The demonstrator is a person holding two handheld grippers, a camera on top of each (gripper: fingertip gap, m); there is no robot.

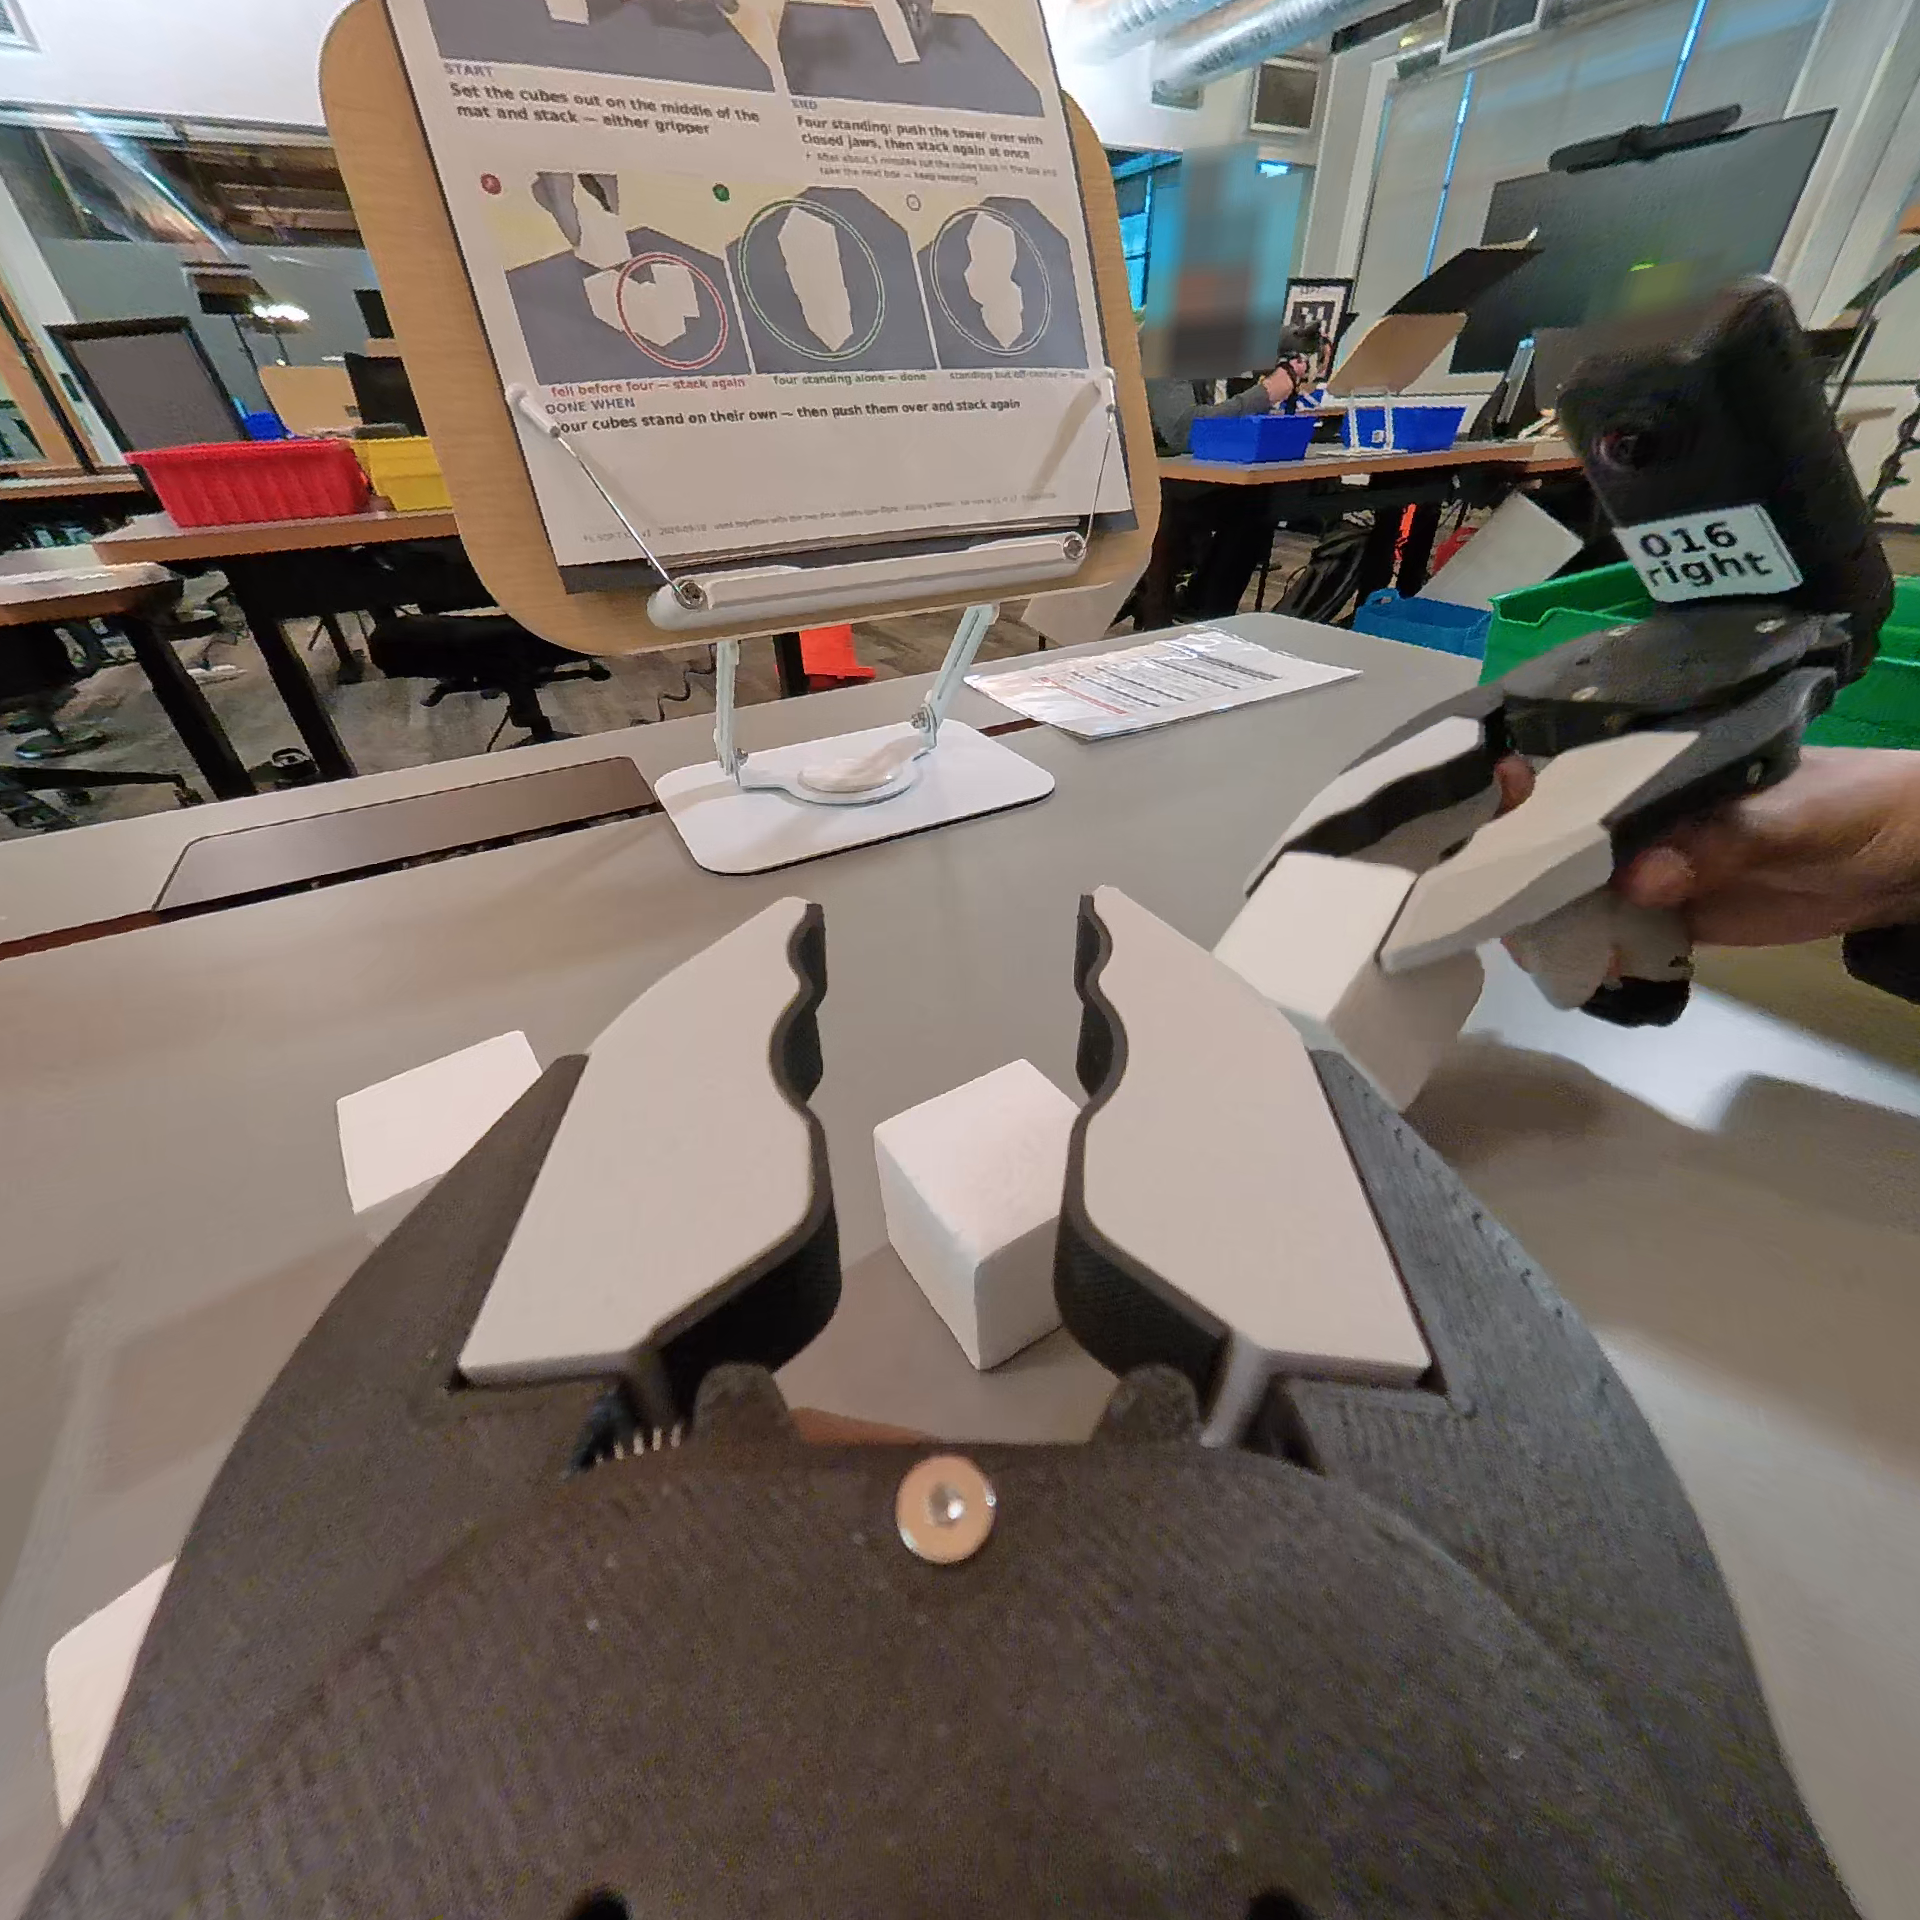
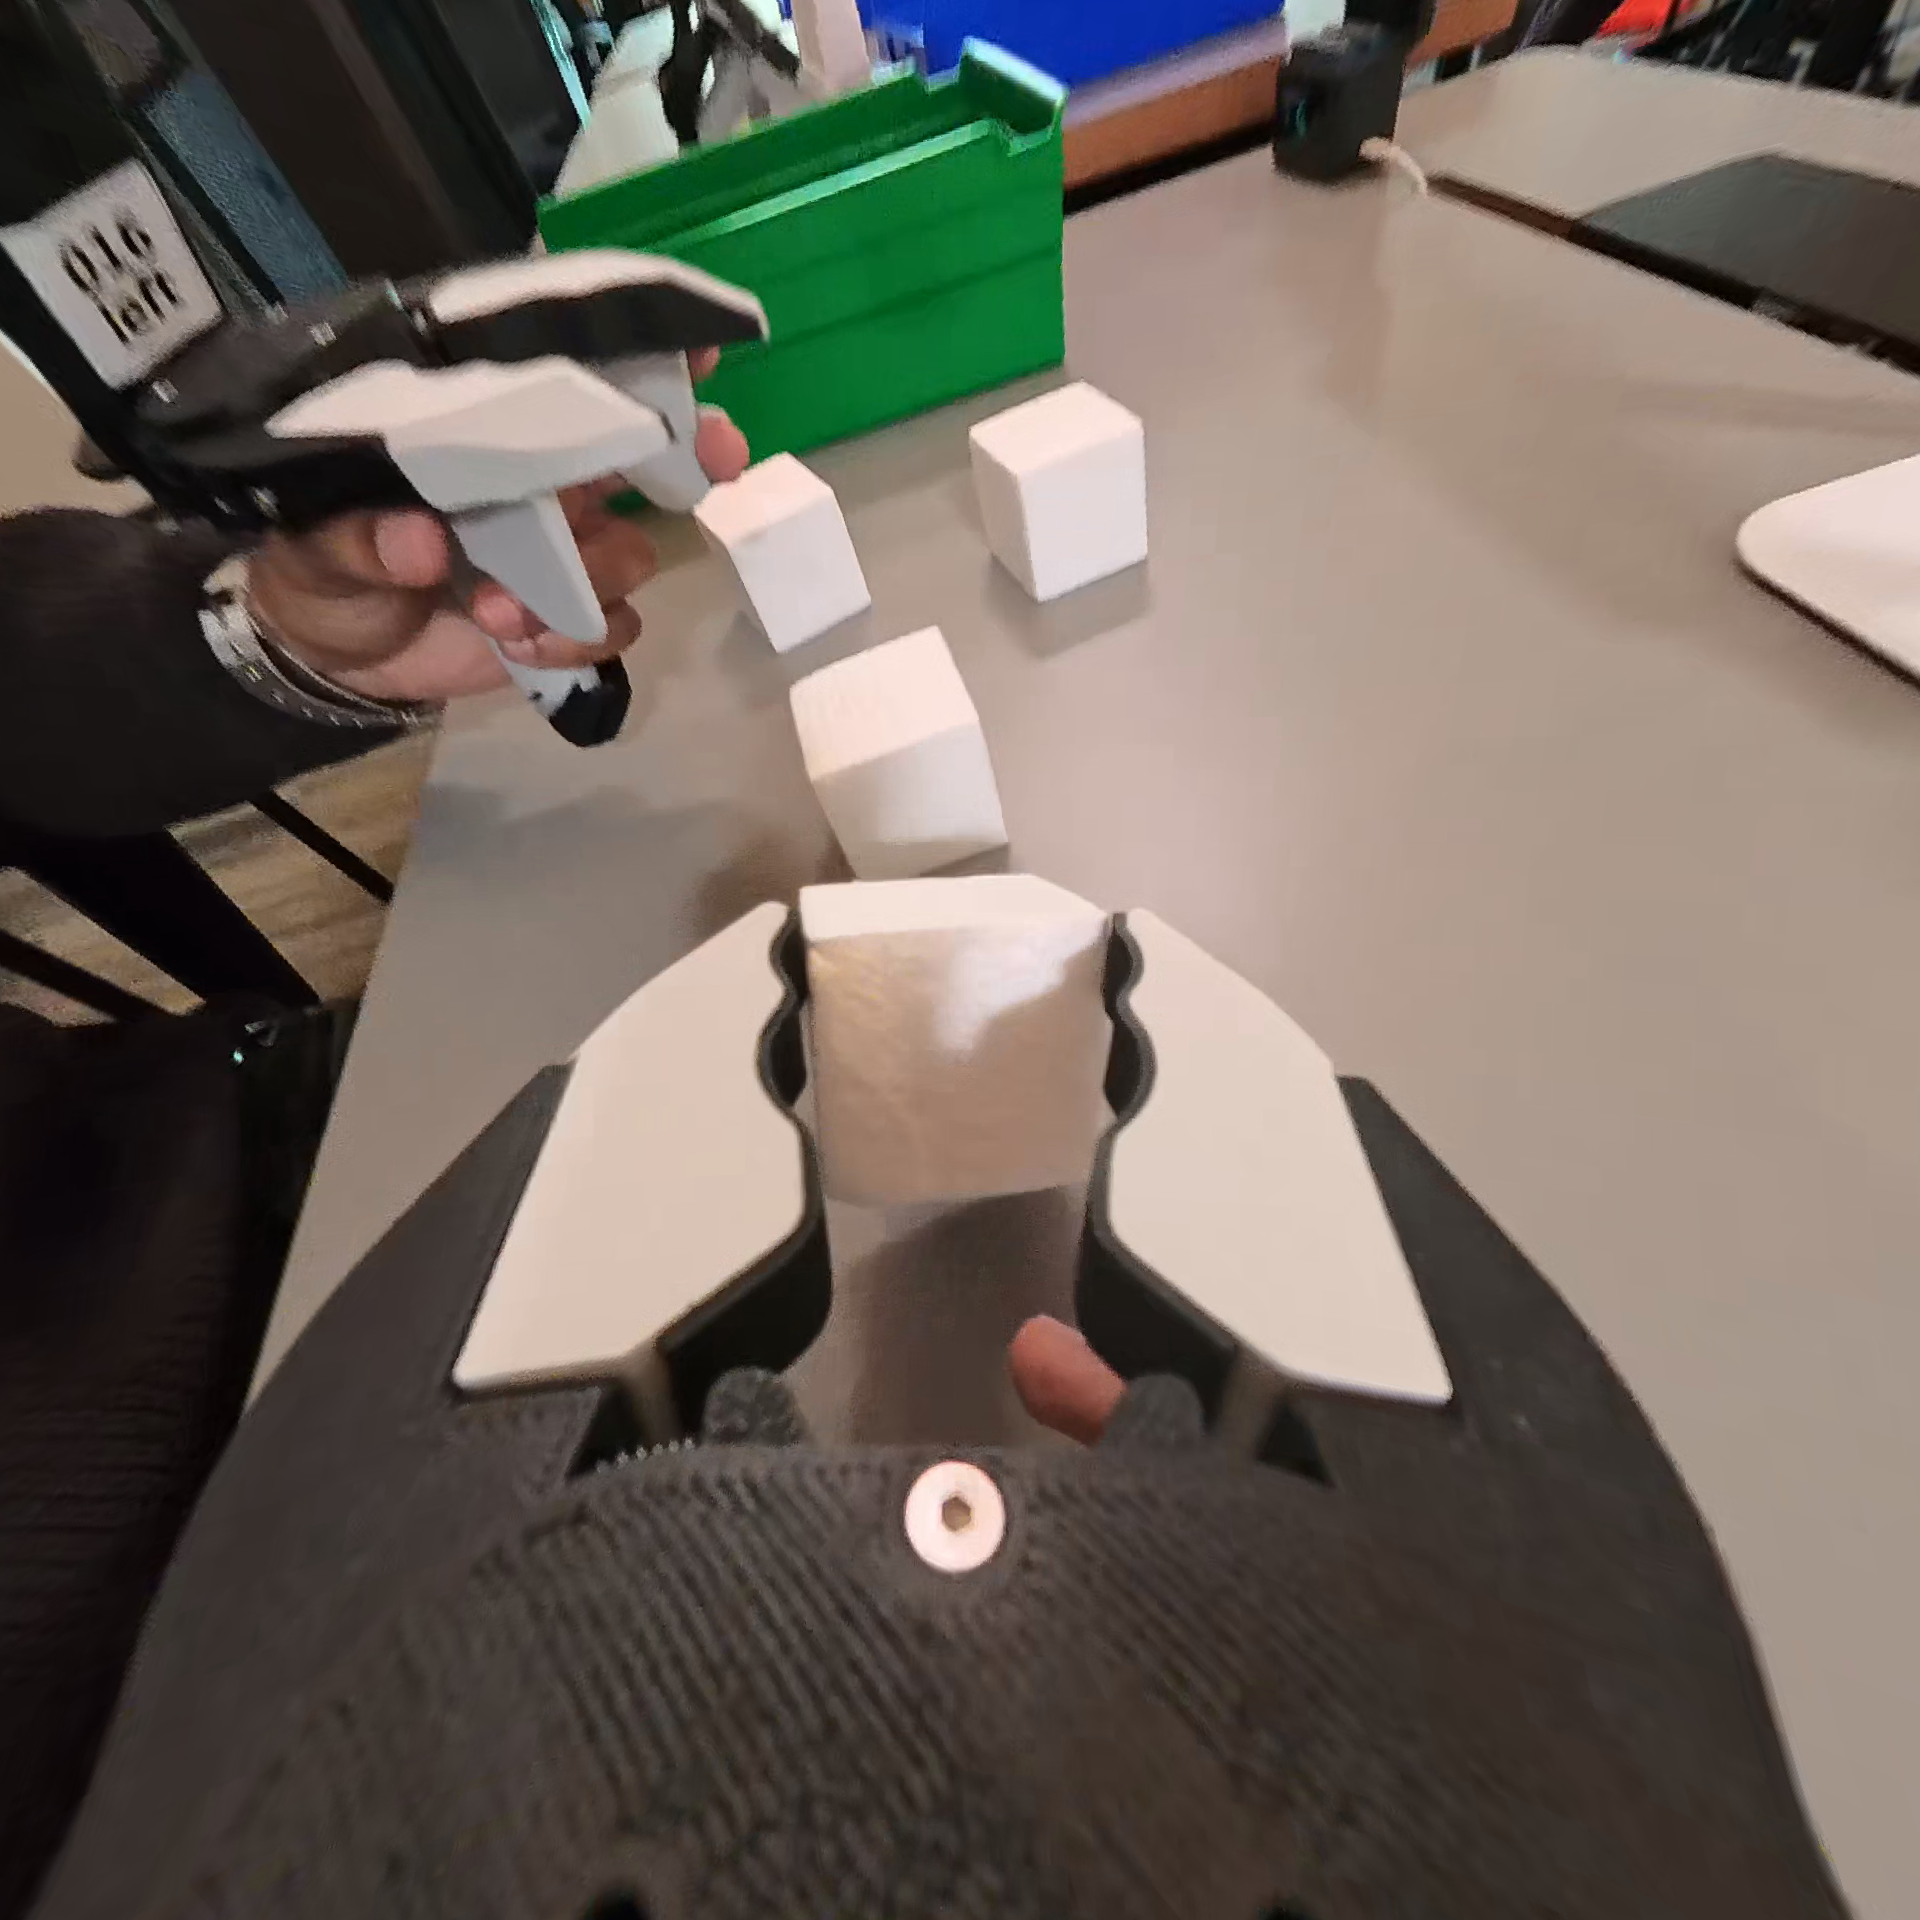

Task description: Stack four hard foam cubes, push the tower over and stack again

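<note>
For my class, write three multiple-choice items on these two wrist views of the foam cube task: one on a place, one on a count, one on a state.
1. Where does the green bin stand?
A. at the table's far edge, beyond the cubes
B. on the document stand
C. between the right gripper's fingers

2. How many white foam cubes show in the right wrist view?
A. two
B. four
C. six

3. What is the right gripper doing?
A. hanging open and empty
B. gripping a cube
C. pressing on the bin

Answers:
1 A: the bin sits behind the three loose cubes on the grey table.
2 B: one held cube plus three on the table.
3 B: both fingers press the held cube's sides. The left gripper is open.
</note>
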